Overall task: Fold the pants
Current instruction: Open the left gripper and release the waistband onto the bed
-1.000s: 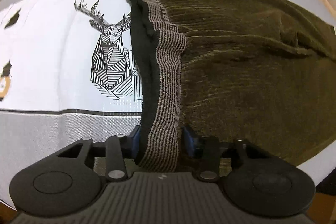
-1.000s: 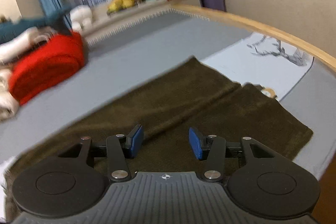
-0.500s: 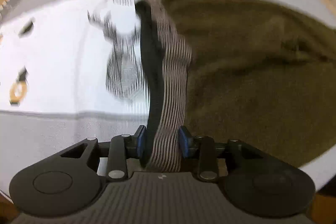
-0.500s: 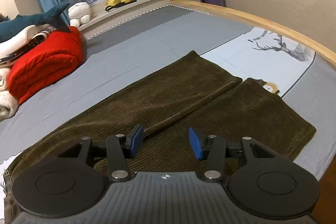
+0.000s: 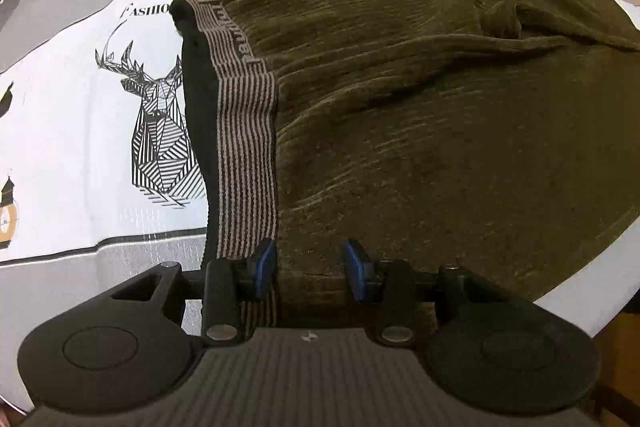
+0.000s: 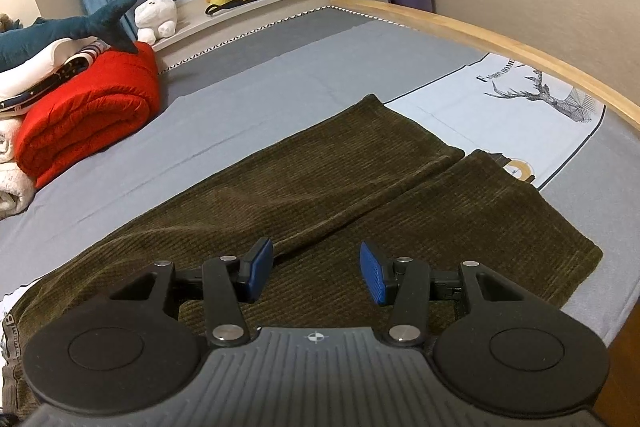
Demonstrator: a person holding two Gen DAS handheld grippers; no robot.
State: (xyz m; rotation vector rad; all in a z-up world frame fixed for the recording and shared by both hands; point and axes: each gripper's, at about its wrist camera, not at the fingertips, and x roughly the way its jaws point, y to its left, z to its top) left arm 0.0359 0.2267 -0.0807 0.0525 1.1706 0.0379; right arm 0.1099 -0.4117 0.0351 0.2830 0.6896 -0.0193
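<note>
My left gripper (image 5: 310, 269): jaws opening, striped waistband (image 5: 246, 155) just let go, now beside left pad, pants (image 5: 440, 127) flat on bed (image 5: 128, 251) | my right gripper (image 6: 316, 273): parted, empty above legs (image 6: 360, 187) – both free; folding next.

Two gripper cameras, both near the bed.
Left looked steeply down; right looked across; both saw the pants (image 5: 440, 115) (image 6: 320, 195).

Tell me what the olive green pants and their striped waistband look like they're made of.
Olive green pants: likely corduroy or ribbed chenille, matte and soft, judging by fine parallel ridges. Striped waistband: probably knitted elastic, flat woven stripes with lettering, slightly smoother finish.
</note>
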